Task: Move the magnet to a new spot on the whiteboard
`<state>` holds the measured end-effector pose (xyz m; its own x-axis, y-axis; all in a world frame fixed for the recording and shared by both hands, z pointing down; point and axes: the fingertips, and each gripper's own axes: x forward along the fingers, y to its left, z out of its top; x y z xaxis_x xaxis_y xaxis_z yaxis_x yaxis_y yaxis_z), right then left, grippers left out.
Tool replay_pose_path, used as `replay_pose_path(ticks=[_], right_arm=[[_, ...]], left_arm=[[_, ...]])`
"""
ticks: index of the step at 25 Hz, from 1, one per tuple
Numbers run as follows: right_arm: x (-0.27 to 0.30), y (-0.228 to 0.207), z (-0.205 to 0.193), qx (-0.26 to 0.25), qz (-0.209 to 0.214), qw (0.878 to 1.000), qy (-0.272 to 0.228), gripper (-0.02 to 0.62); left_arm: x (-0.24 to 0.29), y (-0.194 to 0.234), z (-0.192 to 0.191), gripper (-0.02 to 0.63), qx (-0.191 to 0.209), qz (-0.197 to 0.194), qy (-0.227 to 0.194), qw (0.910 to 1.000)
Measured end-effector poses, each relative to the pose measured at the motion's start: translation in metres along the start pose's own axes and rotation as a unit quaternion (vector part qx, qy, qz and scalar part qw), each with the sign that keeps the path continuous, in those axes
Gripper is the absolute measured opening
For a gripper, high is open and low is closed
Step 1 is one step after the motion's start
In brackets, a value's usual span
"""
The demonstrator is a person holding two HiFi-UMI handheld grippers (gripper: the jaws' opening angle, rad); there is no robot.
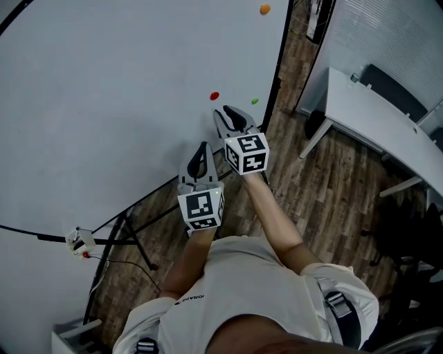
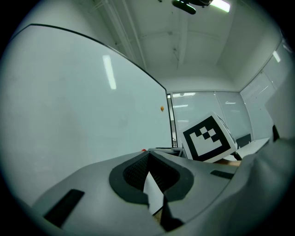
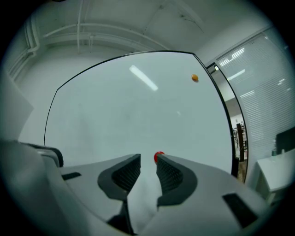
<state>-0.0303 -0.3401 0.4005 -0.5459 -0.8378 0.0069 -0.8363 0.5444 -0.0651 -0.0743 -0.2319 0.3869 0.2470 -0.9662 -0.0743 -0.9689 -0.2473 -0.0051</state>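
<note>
A small red magnet (image 1: 214,95) sticks to the large whiteboard (image 1: 104,104), near its right edge. My right gripper (image 1: 225,112) points level at the board just short of that magnet, its jaws open with a narrow gap and nothing between them. In the right gripper view the red magnet (image 3: 158,156) peeks over the tip of the right-hand finger (image 3: 173,173), outside the gap. My left gripper (image 1: 202,146) hangs lower and to the left, also facing the board. Its tips meet and hold nothing, and in its own view the left gripper (image 2: 148,154) hides most of the board below.
A green magnet (image 1: 255,101) sits right of the red one and an orange magnet (image 1: 265,9) higher up. The board's stand legs (image 1: 138,242) spread over the wooden floor. A white desk (image 1: 374,117) and a dark chair (image 1: 394,90) stand to the right.
</note>
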Motion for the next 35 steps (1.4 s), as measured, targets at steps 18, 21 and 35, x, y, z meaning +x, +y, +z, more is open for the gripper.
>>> replay_pose_path(ticks=[18,21,35], right_arm=[[0.026,-0.008,-0.003,0.007,0.003,1.0,0.004,0.129],[0.029,-0.009,-0.003,0.002,0.002,1.0,0.005,0.132],[0.046,-0.022,-0.015,0.013,-0.005,1.0,0.021,0.137]], left_arm=[[0.002,0.007,-0.004,0.002,-0.001,0.003,0.001,1.0],[0.001,0.006,-0.004,0.002,-0.001,0.001,0.001,1.0],[0.001,0.006,-0.004,0.002,0.004,0.002,-0.001,1.0]])
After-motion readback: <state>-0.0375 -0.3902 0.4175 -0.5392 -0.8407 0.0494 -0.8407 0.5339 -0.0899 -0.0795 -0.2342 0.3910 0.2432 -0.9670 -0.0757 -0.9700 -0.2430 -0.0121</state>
